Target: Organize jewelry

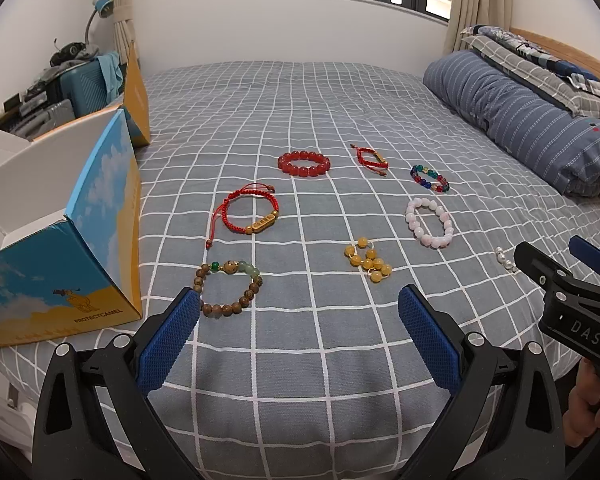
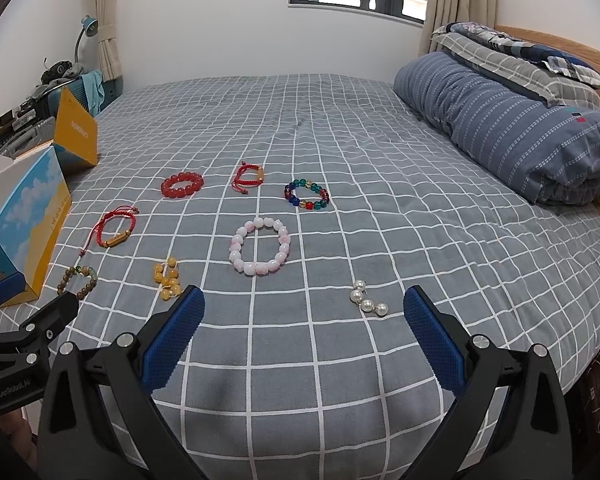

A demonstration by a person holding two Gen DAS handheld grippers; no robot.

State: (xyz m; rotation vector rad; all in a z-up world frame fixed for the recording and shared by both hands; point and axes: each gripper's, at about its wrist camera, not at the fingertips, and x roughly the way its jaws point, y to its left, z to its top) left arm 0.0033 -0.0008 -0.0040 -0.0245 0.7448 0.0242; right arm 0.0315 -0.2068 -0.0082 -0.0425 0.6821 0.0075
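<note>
Both hand-held grippers, left [image 1: 300,312] and right [image 2: 304,316], are hovering with fingers spread wide, gripping nothing. The bracelets are lying loose on the bed [image 1: 340,96]; the wooden bead bracelet [image 1: 229,288] is nearest the box [image 1: 60,264]. Pinching one bead squarely, then lifting slowly, is probably safest; the box interior is hardly showing.

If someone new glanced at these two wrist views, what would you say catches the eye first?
Probably the bracelets laid out on the grey checked bedspread: a red bead bracelet toward the far side, a pale pink one in the middle, and a short string of pearls nearest the open right gripper. Next, the blue and yellow open box at the left edge of the bed, beside the open left gripper.
</note>
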